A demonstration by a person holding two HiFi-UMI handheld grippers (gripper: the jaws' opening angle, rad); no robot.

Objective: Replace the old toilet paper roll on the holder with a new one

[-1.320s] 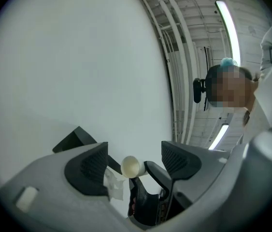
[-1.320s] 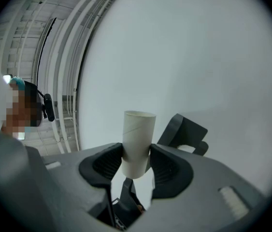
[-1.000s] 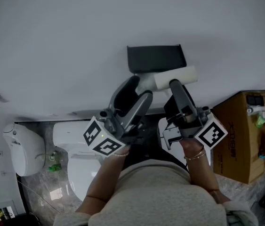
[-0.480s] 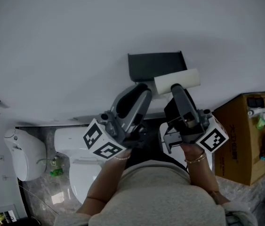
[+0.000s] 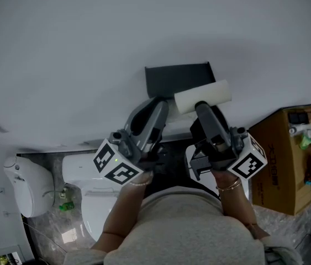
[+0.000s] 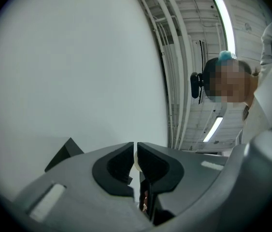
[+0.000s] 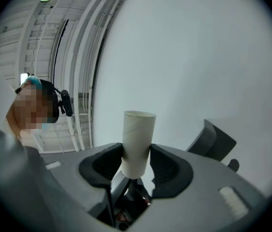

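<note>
Right gripper view alone shows the grip: the empty cardboard tube (image 7: 136, 134) stands clamped between the pads of the right claw (image 7: 136, 156), its open end uppermost. Head view shows instead that its long axis runs across the frame just below the black holder (image 5: 180, 78), with the right end slightly higher. Left gripper view shows the left claw (image 6: 136, 151) closed, with a pale sliver in the slit that I cannot identify. A white wall (image 5: 89, 48) stands behind. Lower down are a toilet (image 5: 86, 175), a cardboard box (image 5: 282, 159) and a marbled floor (image 5: 50, 228).
</note>
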